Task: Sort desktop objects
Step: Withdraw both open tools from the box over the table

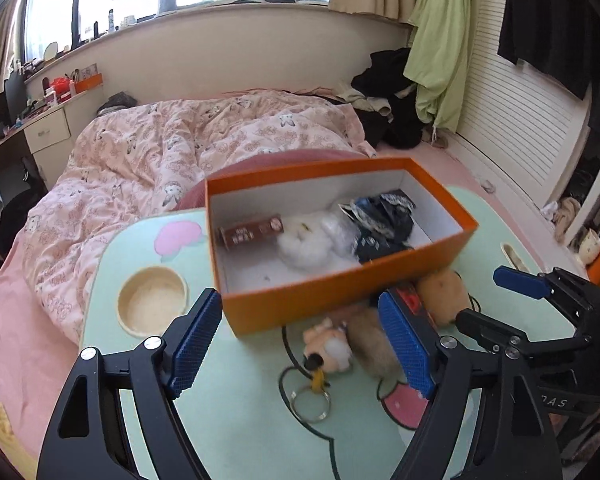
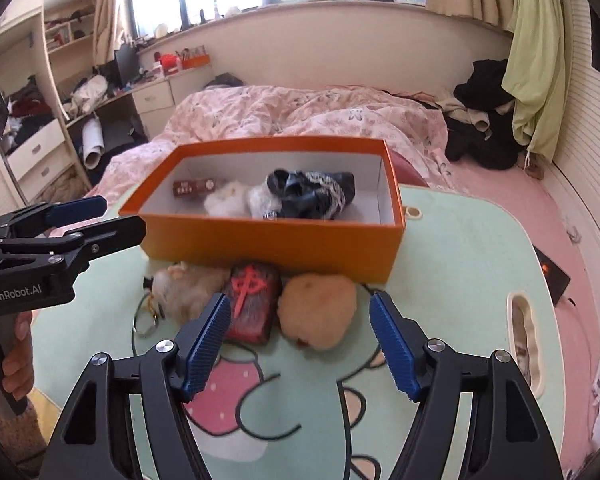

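An orange box [image 1: 300, 304] [image 2: 260, 240] stands on the green lap table [image 1: 240, 420] [image 2: 460, 280]. Inside lie a brown packet [image 1: 252, 232] [image 2: 194, 187], a white plush [image 1: 308, 244] [image 2: 228, 200] and dark lace cloth [image 1: 384, 220] [image 2: 312, 194]. In front of the box lie a plush keychain [image 1: 330, 346] [image 2: 184, 288], a red-and-black plush tile [image 2: 252, 304] and a tan round plush [image 1: 444, 292] [image 2: 320, 308]. My left gripper [image 1: 300, 344] [image 2: 112, 216] is open above the keychain. My right gripper [image 2: 298, 340] [image 1: 496, 300] is open, just short of the tile and the tan plush.
The table has a round cup recess [image 1: 152, 304] at its left and a slot [image 2: 524, 336] at its right. It sits on a bed with a pink quilt [image 1: 160, 148]. A small dark device [image 2: 554, 276] lies on the bed to the right.
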